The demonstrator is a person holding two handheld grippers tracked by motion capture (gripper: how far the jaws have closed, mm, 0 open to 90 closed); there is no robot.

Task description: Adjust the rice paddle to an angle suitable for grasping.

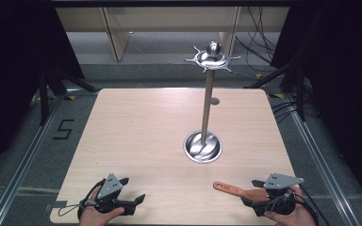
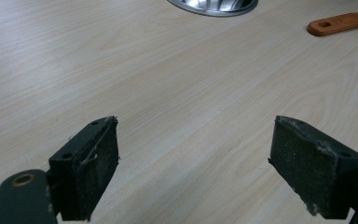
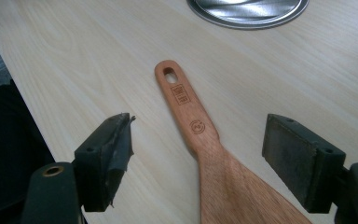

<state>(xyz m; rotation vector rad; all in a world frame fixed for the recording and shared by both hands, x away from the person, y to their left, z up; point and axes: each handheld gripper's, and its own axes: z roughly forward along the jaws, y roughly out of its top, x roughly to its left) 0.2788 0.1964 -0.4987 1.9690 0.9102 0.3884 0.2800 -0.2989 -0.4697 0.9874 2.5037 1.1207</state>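
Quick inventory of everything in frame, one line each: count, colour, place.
Table: one, pale wood, centre.
Stand: one, shiny metal pole rising from a round base at table centre right, spiked disc and ball on top.
Spatula: one, orange-brown wood, flat on the table near the front right edge, handle hole pointing away from the right tongs.
Floor marking "5": one, black, left of the table.
Cables: several, black, floor at back right.
Left tongs: black, open, front left, over bare table.
Right tongs: black, open, straddling the spatula.

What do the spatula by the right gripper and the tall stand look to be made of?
Spatula: wood, reddish-brown and matte, with visible grain and marks stamped into the handle. Stand: metal, probably polished steel, with mirror-like reflections on its round base and top.
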